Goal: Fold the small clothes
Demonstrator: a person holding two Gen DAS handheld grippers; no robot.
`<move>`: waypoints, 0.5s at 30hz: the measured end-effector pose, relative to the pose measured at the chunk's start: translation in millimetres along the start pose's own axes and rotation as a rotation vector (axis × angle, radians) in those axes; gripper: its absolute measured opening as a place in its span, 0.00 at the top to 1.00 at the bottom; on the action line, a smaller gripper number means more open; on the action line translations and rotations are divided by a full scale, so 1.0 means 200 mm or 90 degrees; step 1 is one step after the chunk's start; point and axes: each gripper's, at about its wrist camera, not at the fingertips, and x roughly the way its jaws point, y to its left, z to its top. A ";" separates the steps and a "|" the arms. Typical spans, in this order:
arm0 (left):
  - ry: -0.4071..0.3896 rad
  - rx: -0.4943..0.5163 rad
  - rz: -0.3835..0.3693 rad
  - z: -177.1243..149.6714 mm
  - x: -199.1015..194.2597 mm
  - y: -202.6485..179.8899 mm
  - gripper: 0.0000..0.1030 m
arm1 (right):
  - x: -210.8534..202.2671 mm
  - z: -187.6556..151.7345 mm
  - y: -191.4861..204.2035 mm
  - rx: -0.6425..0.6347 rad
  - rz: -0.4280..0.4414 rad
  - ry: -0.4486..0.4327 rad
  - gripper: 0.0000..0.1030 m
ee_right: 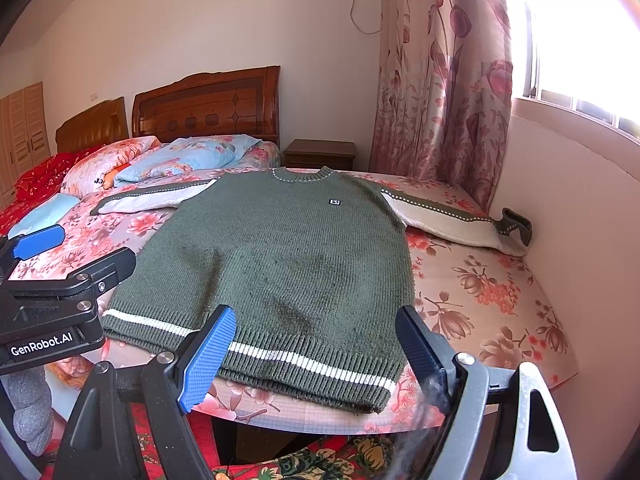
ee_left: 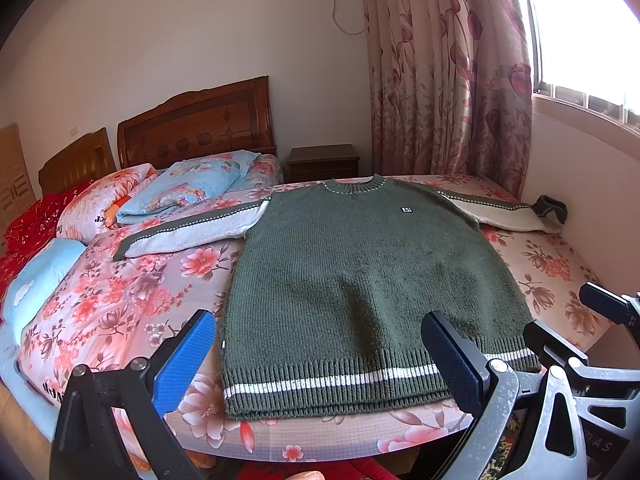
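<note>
The sweater lies flat on the bed, hem at the near edge just ahead of both grippers, sleeves spread sideways. The left gripper stands wide, holding nothing; the right gripper likewise. Beyond the right gripper's far finger the bed meets the wall, where the sleeve cuff bunches up. Leftward lies open bedding. The right view shows the left gripper's body at its left; the left view cuts off the right gripper at its right margin.

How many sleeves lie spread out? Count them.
2. One sleeve stretches left toward the pillows; the other runs right, its cuff against the wall.
</note>
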 end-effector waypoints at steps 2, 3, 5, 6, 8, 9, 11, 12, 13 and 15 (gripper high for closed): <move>0.001 0.000 0.000 0.00 0.00 0.00 0.00 | 0.00 0.00 0.00 0.000 0.001 0.001 0.19; 0.001 -0.001 0.000 -0.01 0.00 0.00 0.00 | 0.00 0.00 0.00 0.000 0.001 0.001 0.19; 0.002 -0.002 -0.001 -0.01 0.00 0.01 0.00 | 0.01 -0.01 0.00 -0.001 0.002 0.002 0.19; 0.003 -0.003 -0.001 -0.01 0.01 0.01 0.00 | 0.01 -0.01 0.00 -0.001 0.002 0.002 0.19; 0.004 -0.003 -0.001 -0.01 0.00 0.01 0.00 | 0.01 -0.02 0.00 -0.001 0.004 0.004 0.19; 0.004 -0.003 -0.001 -0.01 0.01 0.01 0.00 | 0.01 -0.02 0.00 -0.001 0.004 0.005 0.19; 0.005 -0.004 -0.002 -0.01 0.01 0.01 0.00 | 0.01 -0.02 0.00 0.000 0.005 0.006 0.19; 0.006 -0.004 -0.003 -0.01 0.01 0.01 0.00 | 0.02 -0.02 0.00 0.001 0.005 0.007 0.19; 0.006 -0.003 -0.003 -0.01 0.01 0.01 0.00 | 0.02 -0.01 -0.01 0.001 0.006 0.008 0.19; 0.007 -0.003 -0.002 -0.01 0.01 0.01 0.00 | 0.02 -0.02 -0.01 0.002 0.008 0.010 0.19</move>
